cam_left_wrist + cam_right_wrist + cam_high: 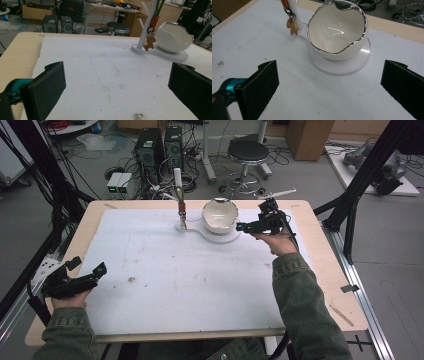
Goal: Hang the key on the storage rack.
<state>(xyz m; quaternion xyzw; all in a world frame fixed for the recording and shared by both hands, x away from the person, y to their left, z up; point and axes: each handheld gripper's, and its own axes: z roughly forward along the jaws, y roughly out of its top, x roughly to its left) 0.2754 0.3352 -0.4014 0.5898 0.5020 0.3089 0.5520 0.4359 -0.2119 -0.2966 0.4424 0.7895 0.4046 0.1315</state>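
Right gripper (243,226): jaws spread wide, holding nothing, just beside the bowl.
Bowl (337,32): white, silver jagged rim, on a white stand base (362,58), ahead of and between the 2 jaws, not touching them.
Keychain (292,27): hangs from the stand's post, left of the bowl.
Left gripper (89,272): jaws wide apart, empty, well apart from the bowl.

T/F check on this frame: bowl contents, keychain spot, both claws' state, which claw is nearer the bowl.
1. The bowl is empty. True.
2. The keychain lies inside the bowl. False: it hangs on the white stand beside the bowl.
3. The right claw is open, facing the bowl. True.
4. The left claw is shut on the keychain. False: it is open, holding nothing.
5. The left claw is nearer the bowl. False: the right claw is.
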